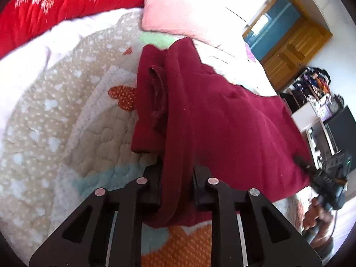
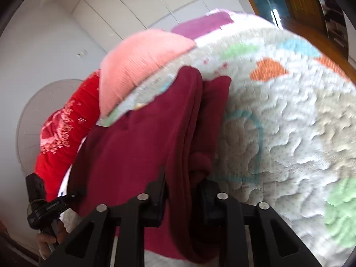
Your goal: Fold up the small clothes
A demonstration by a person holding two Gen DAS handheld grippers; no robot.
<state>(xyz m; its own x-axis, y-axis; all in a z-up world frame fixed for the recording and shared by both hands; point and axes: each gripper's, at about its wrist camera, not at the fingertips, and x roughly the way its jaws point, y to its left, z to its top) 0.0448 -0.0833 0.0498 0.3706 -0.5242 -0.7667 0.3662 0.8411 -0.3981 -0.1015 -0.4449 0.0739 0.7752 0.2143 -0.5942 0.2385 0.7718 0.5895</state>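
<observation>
A dark maroon garment (image 1: 213,115) lies partly folded on a quilted bedspread (image 1: 55,122) with coloured hearts. My left gripper (image 1: 176,178) is shut on a thick fold of its near edge. The right gripper (image 1: 311,171) also shows at the garment's far right corner in this view. In the right wrist view my right gripper (image 2: 183,191) is shut on a bunched fold of the same garment (image 2: 133,146), which spreads away over the quilt (image 2: 289,133). The left gripper (image 2: 66,198) shows at the lower left there, at the garment's other corner.
A pink pillow (image 1: 178,6) and a red quilt (image 1: 55,4) lie at the head of the bed. A wooden door (image 1: 293,46) and cluttered shelves (image 1: 316,89) stand beyond the bed's right side.
</observation>
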